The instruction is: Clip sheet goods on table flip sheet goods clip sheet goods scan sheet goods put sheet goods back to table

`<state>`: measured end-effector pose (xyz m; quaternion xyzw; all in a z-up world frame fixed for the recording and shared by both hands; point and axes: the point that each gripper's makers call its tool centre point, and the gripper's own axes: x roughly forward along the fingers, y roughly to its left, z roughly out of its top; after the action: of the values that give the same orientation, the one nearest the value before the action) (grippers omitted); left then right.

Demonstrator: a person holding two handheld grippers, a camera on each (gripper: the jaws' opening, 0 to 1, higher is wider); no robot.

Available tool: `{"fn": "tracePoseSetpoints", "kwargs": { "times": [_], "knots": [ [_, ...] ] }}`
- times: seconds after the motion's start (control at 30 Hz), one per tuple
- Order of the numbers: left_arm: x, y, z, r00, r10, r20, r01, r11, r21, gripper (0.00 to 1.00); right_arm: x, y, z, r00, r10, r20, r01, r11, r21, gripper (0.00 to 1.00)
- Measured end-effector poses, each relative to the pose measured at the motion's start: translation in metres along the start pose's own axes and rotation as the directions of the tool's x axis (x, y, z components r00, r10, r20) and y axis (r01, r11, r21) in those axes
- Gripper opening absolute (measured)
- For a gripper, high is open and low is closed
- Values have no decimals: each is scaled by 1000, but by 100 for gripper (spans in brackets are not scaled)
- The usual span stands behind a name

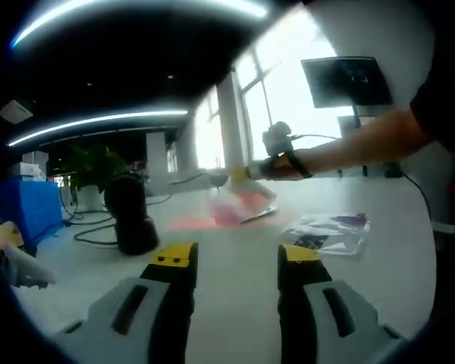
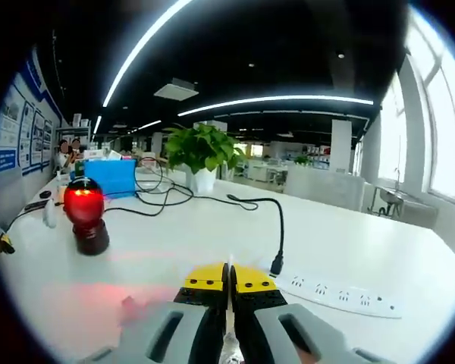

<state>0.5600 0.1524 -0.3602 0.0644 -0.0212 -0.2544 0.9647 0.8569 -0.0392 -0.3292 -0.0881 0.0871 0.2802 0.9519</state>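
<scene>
My left gripper [image 1: 236, 254] is open and empty, low over the white table [image 1: 235, 303]. Ahead of it, a person's arm holds my right gripper [image 1: 243, 176] above the table, with a pink-red sheet pack [image 1: 243, 206] hanging from it, blurred and lit red. A second, clear-wrapped sheet pack [image 1: 334, 231] lies flat on the table to the right. In the right gripper view, my right gripper [image 2: 229, 277] is shut on the thin edge of the sheet pack [image 2: 229, 311]. The round scanner [image 2: 86, 208] glows red to its left, and appears as a dark scanner [image 1: 133, 212] in the left gripper view.
A red glow falls on the tabletop [image 2: 136, 292]. A white power strip [image 2: 341, 294] and black cable [image 2: 279, 227] lie to the right, a potted plant [image 2: 201, 152] and blue box [image 2: 112, 176] stand behind. A monitor [image 1: 345, 80] stands at the far table edge.
</scene>
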Motion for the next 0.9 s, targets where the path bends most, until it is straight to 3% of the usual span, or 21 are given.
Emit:
{"fn": "tracePoseSetpoints", "kwargs": {
  "times": [0.5, 0.57, 0.63, 0.8, 0.9],
  "knots": [
    [0, 1, 1, 1000, 13, 1, -13, 1000, 0, 34, 6, -21, -33, 998, -18, -64, 17, 1000, -6, 3],
    [0, 1, 1, 1000, 13, 2, -13, 1000, -2, 34, 5, -25, -37, 996, -43, -73, 42, 999, -18, 8],
    [0, 1, 1, 1000, 11, 2, -11, 1000, -3, 34, 2, -35, -40, 992, -98, -80, 93, 994, -64, 4],
    [0, -1, 1, 1000, 2, -1, -2, 1000, 2, 34, -6, -49, -38, 985, -166, -57, 165, 986, -13, 4],
    [0, -2, 1, 1000, 8, 0, -8, 1000, 23, 34, -10, -48, -39, 986, -155, -61, 157, 987, 29, 5]
  ]
}}
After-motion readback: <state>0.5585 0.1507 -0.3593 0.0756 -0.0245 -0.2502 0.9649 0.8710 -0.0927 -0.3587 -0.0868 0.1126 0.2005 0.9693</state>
